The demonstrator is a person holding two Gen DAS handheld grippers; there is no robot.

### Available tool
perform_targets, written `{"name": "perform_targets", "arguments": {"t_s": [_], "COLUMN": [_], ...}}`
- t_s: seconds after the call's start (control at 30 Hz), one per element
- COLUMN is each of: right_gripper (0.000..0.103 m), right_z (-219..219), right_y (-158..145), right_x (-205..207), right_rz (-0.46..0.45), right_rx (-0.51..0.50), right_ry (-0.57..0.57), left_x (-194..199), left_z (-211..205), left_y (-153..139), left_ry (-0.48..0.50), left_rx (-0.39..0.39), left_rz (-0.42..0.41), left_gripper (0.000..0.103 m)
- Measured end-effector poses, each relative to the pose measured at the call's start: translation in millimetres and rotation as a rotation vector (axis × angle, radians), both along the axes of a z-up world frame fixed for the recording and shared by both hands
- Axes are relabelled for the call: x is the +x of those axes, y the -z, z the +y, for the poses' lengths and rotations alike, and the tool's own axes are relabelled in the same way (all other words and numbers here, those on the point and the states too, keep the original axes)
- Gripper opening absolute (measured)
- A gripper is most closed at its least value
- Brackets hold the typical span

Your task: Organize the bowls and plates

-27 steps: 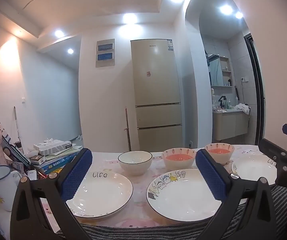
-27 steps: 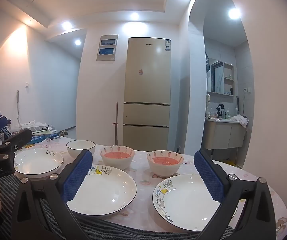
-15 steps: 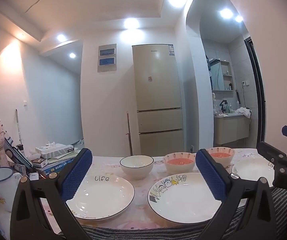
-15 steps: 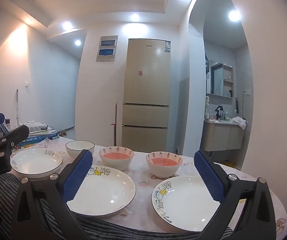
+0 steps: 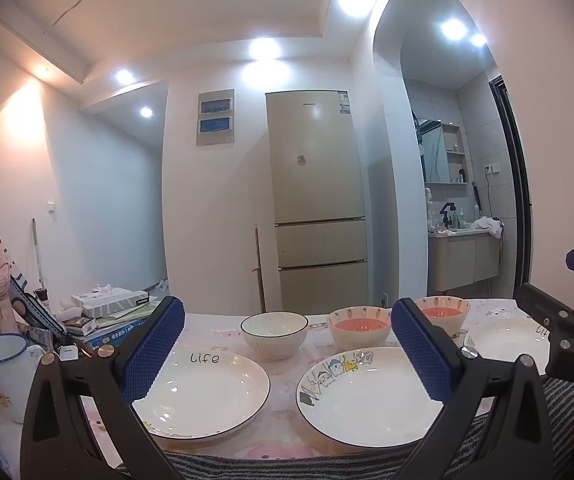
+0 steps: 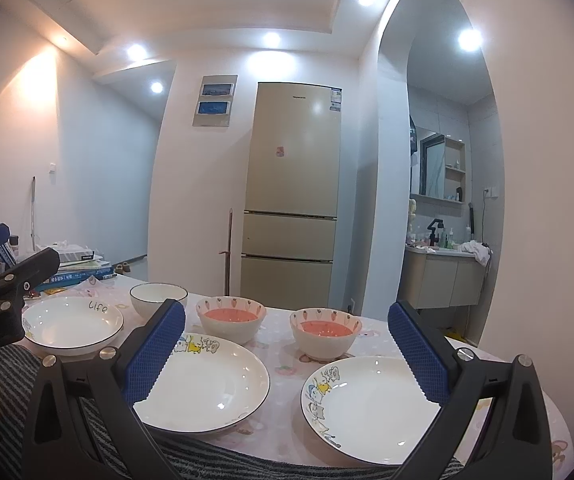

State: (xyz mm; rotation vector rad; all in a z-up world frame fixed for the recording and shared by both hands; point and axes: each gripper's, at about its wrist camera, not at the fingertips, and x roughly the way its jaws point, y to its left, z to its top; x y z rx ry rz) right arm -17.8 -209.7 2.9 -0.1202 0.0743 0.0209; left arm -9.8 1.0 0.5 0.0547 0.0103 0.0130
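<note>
From the left wrist, the left gripper (image 5: 287,344) hangs wide open and empty over the table's (image 5: 215,332) near edge, with the "life" plate (image 5: 203,392) just below its left finger, a cartoon plate (image 5: 363,396) below its right, and a white bowl (image 5: 274,334) ahead. From the right wrist, the right gripper (image 6: 287,344) is equally open and empty above two cartoon plates (image 6: 207,384), two pink bowls (image 6: 231,320) beyond. Stacking probably starts best by lowering level onto one plate's rim, clear of its neighbours.

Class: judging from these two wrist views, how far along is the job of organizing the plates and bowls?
Done: nothing yet. Three plates, including the "Life" plate, and three bowls, including the white bowl, sit separately on the table. In hand: nothing; the left gripper and right gripper are open and empty. Left: all the sorting.
</note>
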Motion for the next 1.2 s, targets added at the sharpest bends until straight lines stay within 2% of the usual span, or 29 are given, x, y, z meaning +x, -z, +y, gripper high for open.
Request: {"name": "perform_targets", "arguments": {"t_s": [0.17, 0.77, 1.2], "right_gripper": [0.103, 0.103, 0.103], "right_z": [1.2, 1.8, 3.1], "right_y": [1.2, 2.7, 1.4], "right_x": [2.9, 1.1, -2.7], "right_rz": [0.011, 0.012, 0.000], "right_rx": [-0.011, -0.004, -0.011], "right_ry": [-0.002, 0.022, 0.027], "left_x": [-6.5, 0.4, 0.3], "left_z": [1.1, 0.6, -4.8], "left_y": [-0.1, 0.0, 0.1], "left_ry": [-0.009, -0.011, -0.013], "left_rx": [-0.006, 0.007, 0.036], "left_rz": [-0.033, -0.003, -0.012], "left_gripper": [0.103, 0.103, 0.103]}}
